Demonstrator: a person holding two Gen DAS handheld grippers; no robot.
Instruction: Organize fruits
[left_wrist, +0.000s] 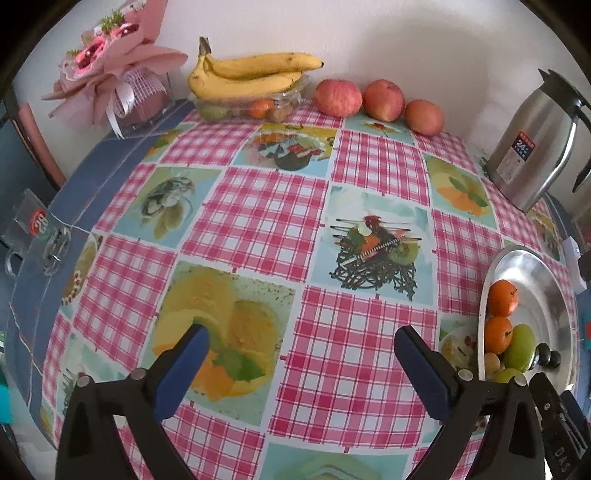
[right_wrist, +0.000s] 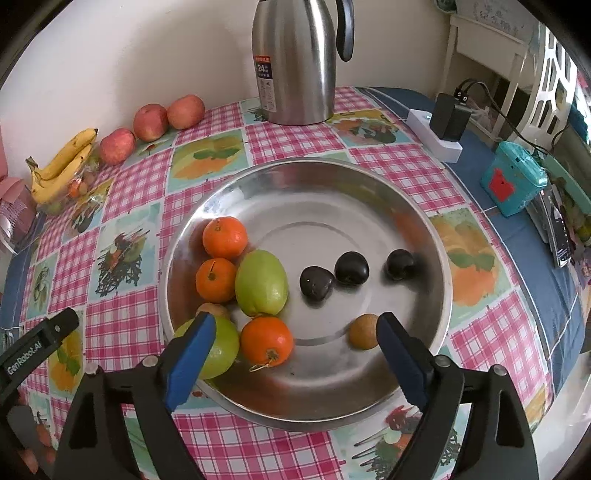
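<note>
Left hand-held gripper (right_wrist: 40, 343), marked "GenRobot.AI", and right hand-held gripper (right_wrist: 295, 332) both gape empty.

the metal plate (right_wrist: 424, 221) kept bare room across its far and right parts; fruit (right_wrist: 260, 282) crowded its left side. behind the plate the steel kettle (right_wrist: 295, 62) blocked passage, and left of the plate open tablecloth (left_wrist: 258, 221) lay free.

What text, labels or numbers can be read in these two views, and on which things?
"24": on the sticker of the steel jug; the smaller print around it is too small to read.
"GenRobot.AI": on the left gripper's arm, seen from the right wrist.
"DAS": on a black part at the lower right of the left wrist view; cut off.
Red and green logo on the clear tag: too blurred to read.
</note>
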